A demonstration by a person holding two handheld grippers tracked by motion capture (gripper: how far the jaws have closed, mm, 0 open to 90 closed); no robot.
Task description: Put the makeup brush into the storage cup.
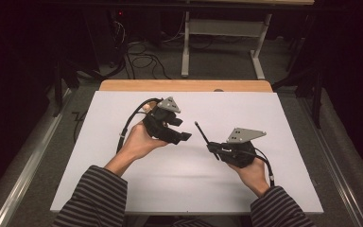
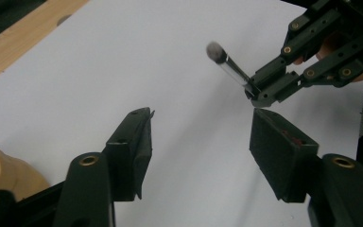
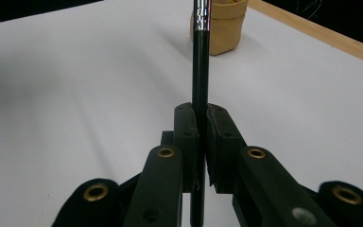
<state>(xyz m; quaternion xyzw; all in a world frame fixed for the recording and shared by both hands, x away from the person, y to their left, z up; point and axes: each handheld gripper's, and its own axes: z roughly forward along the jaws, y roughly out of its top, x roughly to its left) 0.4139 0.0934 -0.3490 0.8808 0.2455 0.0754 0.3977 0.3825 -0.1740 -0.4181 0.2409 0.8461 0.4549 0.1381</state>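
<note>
My right gripper (image 1: pixel 212 147) (image 3: pixel 199 113) is shut on a thin black brush (image 1: pixel 201 132) (image 3: pixel 200 71). The brush has a silver ferrule and a dark tuft and sticks out up and to the left over the white sheet (image 1: pixel 123 189). In the left gripper view the right gripper (image 2: pixel 257 94) holds the brush (image 2: pixel 227 64) just beyond my own jaws. My left gripper (image 1: pixel 182 129) (image 2: pixel 201 123) is open with nothing between its pads, and its tips point toward the brush. A tan cup (image 3: pixel 220 23) (image 2: pixel 4 172) stands on the sheet close to the left hand.
A wooden table edge (image 1: pixel 184 85) runs along the far side of the sheet. Beyond it are a grey stand's legs (image 1: pixel 185 52) and loose cables on the floor (image 1: pixel 142 59). Striped sleeves (image 1: pixel 99 198) come in from the bottom.
</note>
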